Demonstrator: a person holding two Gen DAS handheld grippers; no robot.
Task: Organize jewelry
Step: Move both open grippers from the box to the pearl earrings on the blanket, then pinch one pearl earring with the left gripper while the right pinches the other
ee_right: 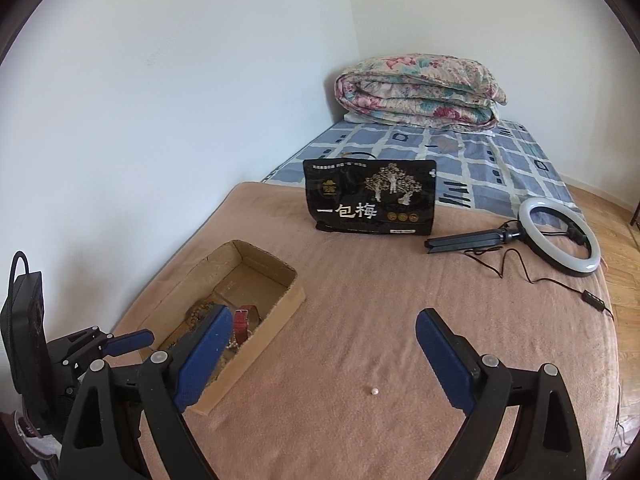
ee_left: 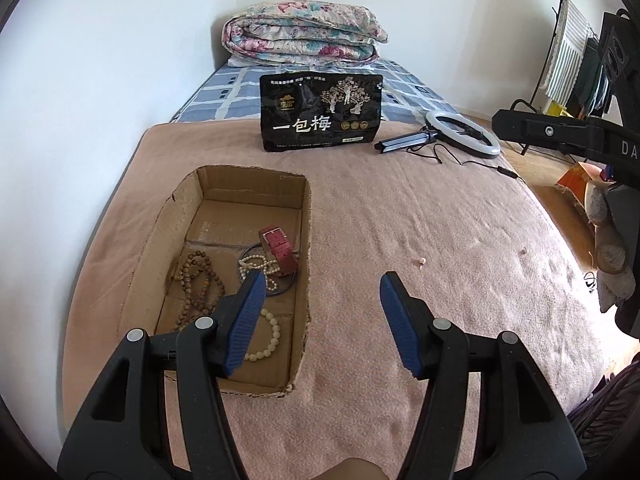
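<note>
Blue ribbed pads line both of my grippers. The left gripper [ee_left: 322, 284] fills the bottom of the left wrist frame, angled down at the bed, jaws standing apart with nothing between them. Its left pad overlaps the cardboard box [ee_left: 308, 216] in the picture; I cannot tell whether it touches anything inside. The right gripper [ee_right: 324, 322] fills the bottom of the right wrist frame, also angled down, jaws wide apart and holding nothing.

Task items: the box sits in the centre left of the left wrist frame on the pink blanket [ee_left: 400, 220]. Inside it lie a brown bead necklace [ee_left: 200, 280], a white pearl strand [ee_left: 256, 266], a red watch strap [ee_left: 280, 250], a dark bangle [ee_left: 286, 286] and a cream bead bracelet [ee_left: 272, 336]. One loose pearl [ee_right: 375, 391] rests on the blanket in the lower centre of the right wrist frame, outside the box, between the right gripper's fingers in the picture.

Surroundings: a black snack bag [ee_left: 322, 112] stands upright beyond the box. A ring light [ee_left: 464, 132] on a folded tripod lies to the right of the bag, its cable trailing over the blanket. A folded floral quilt [ee_left: 304, 34] occupies the upper centre, on a blue checked sheet [ee_left: 224, 96]. Nothing lies between the right gripper and the pearl.
</note>
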